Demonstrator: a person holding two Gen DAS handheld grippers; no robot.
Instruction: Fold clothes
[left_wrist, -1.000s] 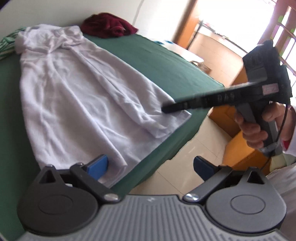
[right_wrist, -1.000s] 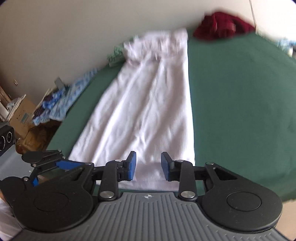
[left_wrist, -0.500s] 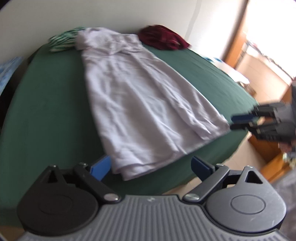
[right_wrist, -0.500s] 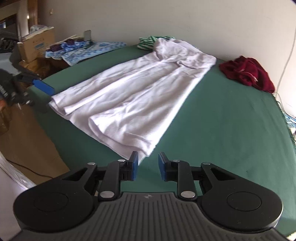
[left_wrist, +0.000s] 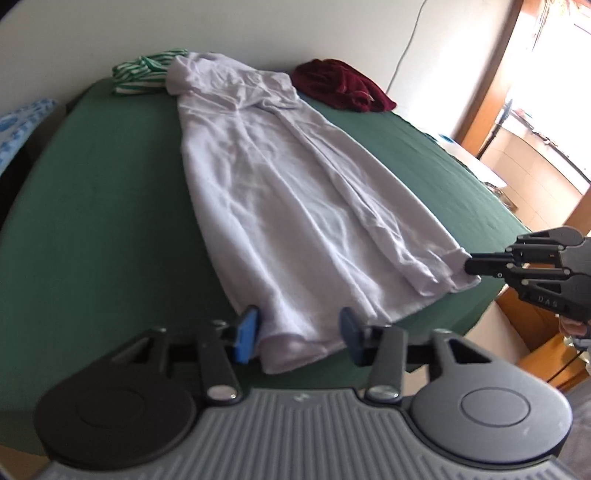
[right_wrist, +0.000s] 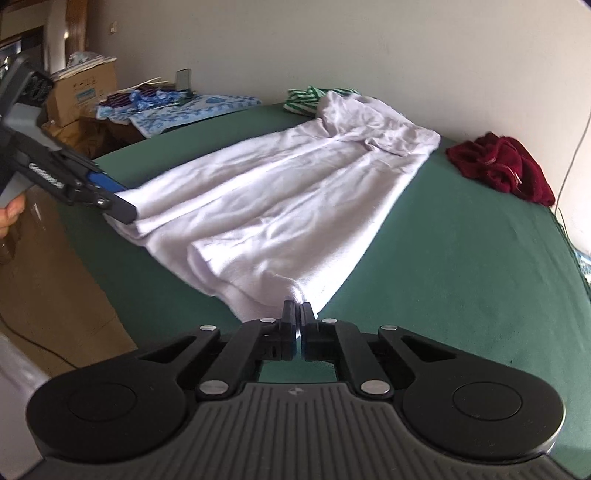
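Green bed cover (left_wrist: 92, 229), a pale garment (left_wrist: 295, 206) laid lengthwise, both grippers at its near hem.

Left wrist view: the garment runs from the near edge of the cover to the far edge by the wall, a striped cloth (left_wrist: 142, 72) and a dark red cloth (left_wrist: 341, 88) beside its far end. The left gripper (left_wrist: 297, 338) has just been closing, its jaws half apart with the near-left hem corner between them, pads not yet pressing; lifted now, that corner would likely slip out. Right wrist view: the right gripper (right_wrist: 297, 314) has just closed, jaws together on the near-right hem corner. The pinch looks thin, perhaps only the top layer, so the lower layer could stay behind and the fold go crooked.
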